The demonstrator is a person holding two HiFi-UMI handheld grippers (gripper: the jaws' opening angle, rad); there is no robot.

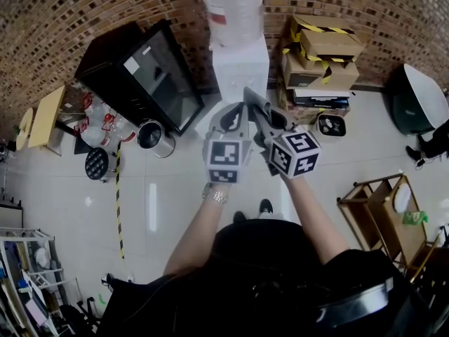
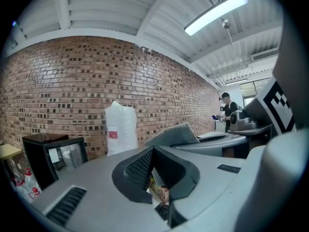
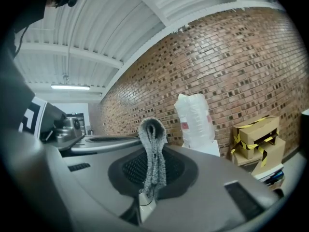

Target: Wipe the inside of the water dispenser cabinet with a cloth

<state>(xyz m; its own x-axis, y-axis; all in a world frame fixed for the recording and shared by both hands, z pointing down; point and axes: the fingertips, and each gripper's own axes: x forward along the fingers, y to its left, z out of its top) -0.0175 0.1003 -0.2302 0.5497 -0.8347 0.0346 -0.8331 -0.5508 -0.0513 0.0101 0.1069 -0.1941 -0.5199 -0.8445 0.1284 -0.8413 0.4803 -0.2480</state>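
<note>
Two tools are held up close together in front of the person, both aimed at the brick wall. The right tool [image 3: 150,180] is clamped on a grey cloth [image 3: 153,151]. The cloth stands folded in a loop above the jaws, probably so that a padded edge leads into the wipe. The left tool [image 2: 153,166] has its jaws drawn together at the tips with nothing between them; I judge it is free to open or steady the cabinet door.

Beyond both stands the white water dispenser [image 1: 240,65], with its bottle [image 1: 235,5] on top, against the wall. Its lower cabinet is hidden behind the tools, so the door's state cannot be told. Wiping looks not yet begun. Cardboard boxes [image 1: 319,58] sit just beside the dispenser on its right, and a black glass-fronted cabinet [image 1: 140,76] on its left.
</note>
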